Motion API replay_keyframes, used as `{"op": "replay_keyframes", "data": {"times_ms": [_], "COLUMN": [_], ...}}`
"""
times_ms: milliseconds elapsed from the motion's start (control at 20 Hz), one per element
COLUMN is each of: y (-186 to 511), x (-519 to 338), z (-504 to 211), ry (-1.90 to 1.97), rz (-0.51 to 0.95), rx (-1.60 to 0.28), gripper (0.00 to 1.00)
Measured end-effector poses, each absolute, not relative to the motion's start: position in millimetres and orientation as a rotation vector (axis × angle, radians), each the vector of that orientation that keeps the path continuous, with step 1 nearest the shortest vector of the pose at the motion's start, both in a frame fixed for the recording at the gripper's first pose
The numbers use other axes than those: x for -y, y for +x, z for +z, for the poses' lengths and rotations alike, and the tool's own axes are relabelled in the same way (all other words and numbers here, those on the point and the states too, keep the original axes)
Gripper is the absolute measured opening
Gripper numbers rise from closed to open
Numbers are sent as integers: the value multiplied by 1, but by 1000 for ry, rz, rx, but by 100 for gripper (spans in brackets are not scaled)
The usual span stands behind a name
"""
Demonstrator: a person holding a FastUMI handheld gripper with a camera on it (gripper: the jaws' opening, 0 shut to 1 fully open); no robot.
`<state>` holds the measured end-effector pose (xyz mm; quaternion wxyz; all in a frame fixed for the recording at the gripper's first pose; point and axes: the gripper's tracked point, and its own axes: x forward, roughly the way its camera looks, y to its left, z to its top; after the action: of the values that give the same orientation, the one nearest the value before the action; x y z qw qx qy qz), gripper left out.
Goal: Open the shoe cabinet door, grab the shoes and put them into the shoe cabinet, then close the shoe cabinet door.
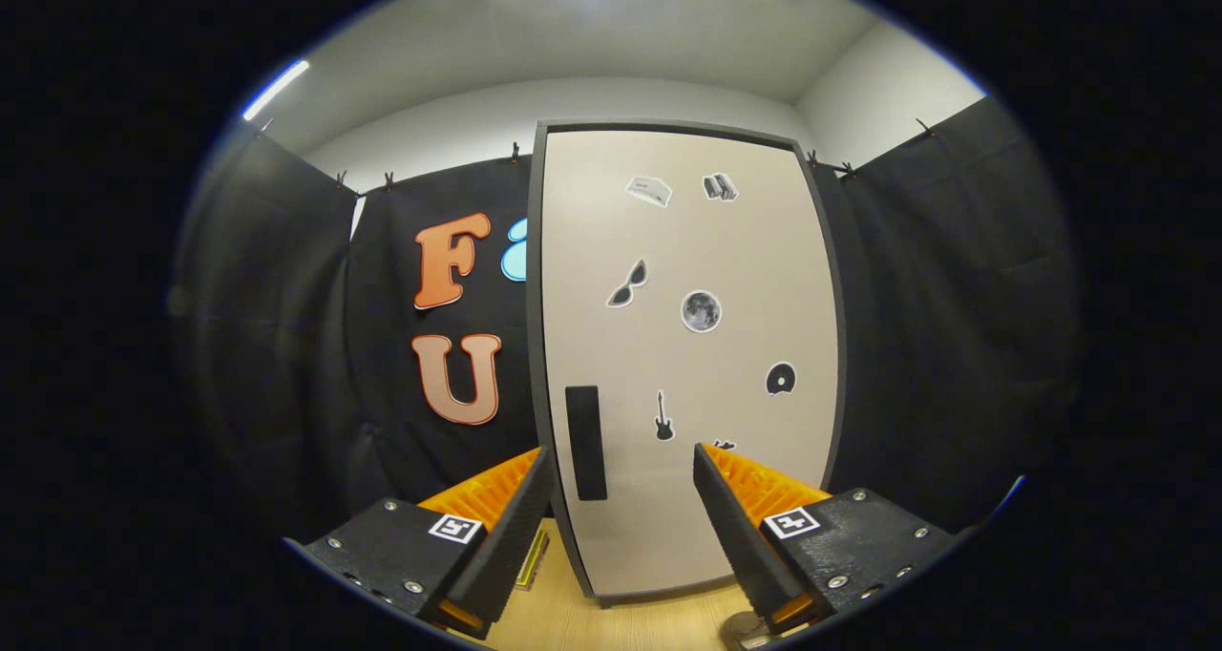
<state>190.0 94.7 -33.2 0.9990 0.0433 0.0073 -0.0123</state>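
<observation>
Facing the shoe cabinet door (pixel 687 346) head on, shut flat in its dark frame. Gripper (pixel 625 498) spread wide, gripping nothing, fingers (pixel 506 527) aimed at the lower half of the door. Black upright handle (pixel 585 443) showing between the fingers, closer to the left one, not touched. Stickers (pixel 701 310) dotted over the pale panel. Wooden floor (pixel 611 622) below.
</observation>
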Motion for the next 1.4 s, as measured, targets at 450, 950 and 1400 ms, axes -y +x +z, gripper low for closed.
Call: {"op": "replay_keyframes", "data": {"times_ms": [450, 950, 1400], "y": [277, 320, 320], "x": [-126, -133, -132], "z": [-75, -91, -94], "ry": [62, 19, 60], "rz": [27, 8, -41], "rx": [-84, -97, -130], "gripper": [79, 43, 27]}}
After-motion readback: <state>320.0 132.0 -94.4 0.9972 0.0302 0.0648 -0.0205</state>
